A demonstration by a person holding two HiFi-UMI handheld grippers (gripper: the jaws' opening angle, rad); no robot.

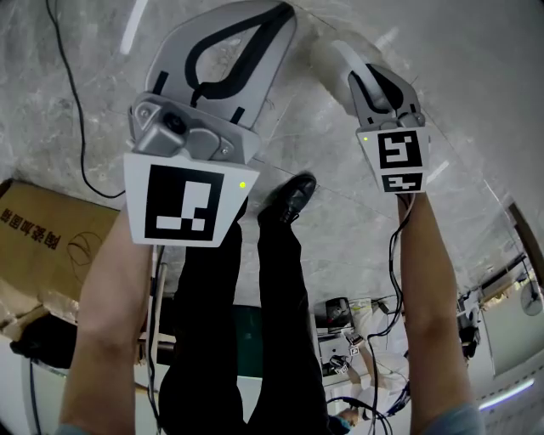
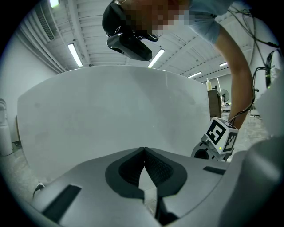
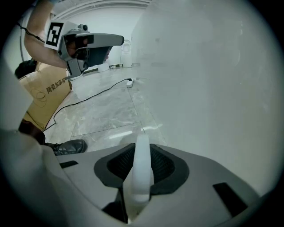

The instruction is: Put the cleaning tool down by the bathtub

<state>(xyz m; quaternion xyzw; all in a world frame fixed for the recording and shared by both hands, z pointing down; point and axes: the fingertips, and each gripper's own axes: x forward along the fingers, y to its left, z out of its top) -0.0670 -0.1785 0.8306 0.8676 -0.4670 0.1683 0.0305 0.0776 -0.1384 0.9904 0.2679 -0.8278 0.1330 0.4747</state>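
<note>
The cleaning tool's white handle point(image 3: 141, 173) stands between the dark pads of my right gripper point(image 3: 142, 146), which is shut on it. The handle points steeply down at the marble floor, close beside the white bathtub wall point(image 3: 213, 88). From the head view the right gripper point(image 1: 374, 85) is at the upper right and the pale handle point(image 1: 331, 55) sticks out past it. The tool's working end is hidden. My left gripper point(image 2: 144, 150) is shut on nothing, its tips meeting in front of the bathtub's white side point(image 2: 111, 111); the head view has it raised at the left point(image 1: 272, 21).
A cardboard box point(image 1: 47, 234) sits on the floor at the left. A black cable point(image 3: 88, 99) runs across the marble floor to a small white plug point(image 3: 129, 82). The person's black shoe point(image 1: 289, 200) stands between the two grippers. Cluttered equipment point(image 1: 348, 331) lies behind.
</note>
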